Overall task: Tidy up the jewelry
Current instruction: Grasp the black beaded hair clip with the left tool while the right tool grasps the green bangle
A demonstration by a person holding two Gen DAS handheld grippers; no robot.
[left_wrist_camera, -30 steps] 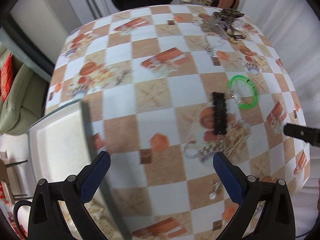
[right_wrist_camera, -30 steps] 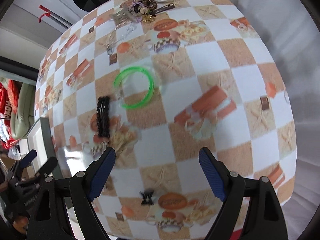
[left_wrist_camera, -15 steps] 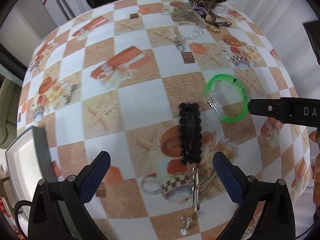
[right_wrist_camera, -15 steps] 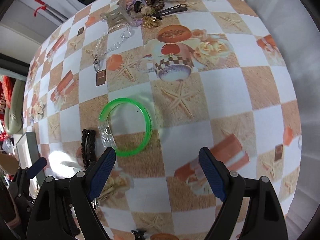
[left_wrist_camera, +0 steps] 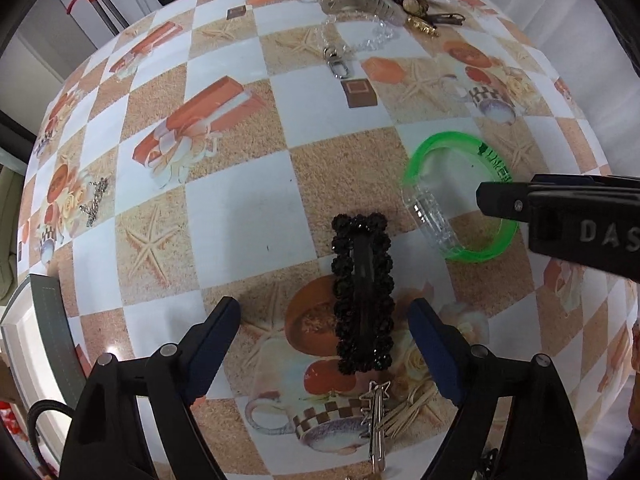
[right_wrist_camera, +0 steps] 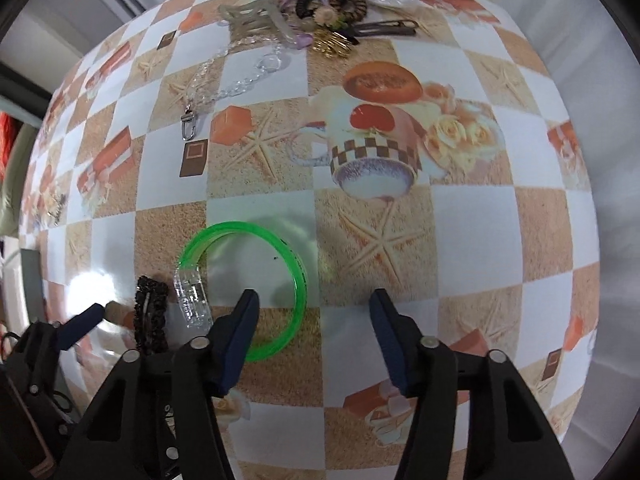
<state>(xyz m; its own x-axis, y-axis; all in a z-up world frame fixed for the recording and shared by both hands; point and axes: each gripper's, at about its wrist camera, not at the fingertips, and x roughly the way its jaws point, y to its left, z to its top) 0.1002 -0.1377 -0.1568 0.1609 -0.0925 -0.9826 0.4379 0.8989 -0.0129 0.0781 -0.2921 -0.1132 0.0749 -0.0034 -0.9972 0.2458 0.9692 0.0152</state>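
Observation:
A black beaded hair clip point(left_wrist_camera: 362, 292) lies on the checked tablecloth point(left_wrist_camera: 240, 216). My left gripper point(left_wrist_camera: 324, 312) points down over it, the clip lying between the fingers nearer the right one; the jaws are closing and the pads do not touch it. A green bangle point(right_wrist_camera: 240, 226) with a clear clasp lies just right of the clip point(right_wrist_camera: 152, 320). My right gripper point(right_wrist_camera: 314, 300) straddles the bangle's right rim, one finger inside the ring and one outside. Its jaws are closing and do not press on the bangle. In the left wrist view a right finger point(left_wrist_camera: 500, 202) crosses the bangle point(left_wrist_camera: 416, 160).
A heap of hair ties and clips point(right_wrist_camera: 320, 4) sits at the table's far end, with a clear chain and metal clasp point(right_wrist_camera: 224, 84) in front of it. A silver star hairpin point(left_wrist_camera: 376, 420) lies below the black clip. A white tray point(left_wrist_camera: 24, 340) stands at the left edge.
Both grippers have come down closer to the table, the left over the black clip and the right over the green bangle. Both pairs of jaws have narrowed, the right more.

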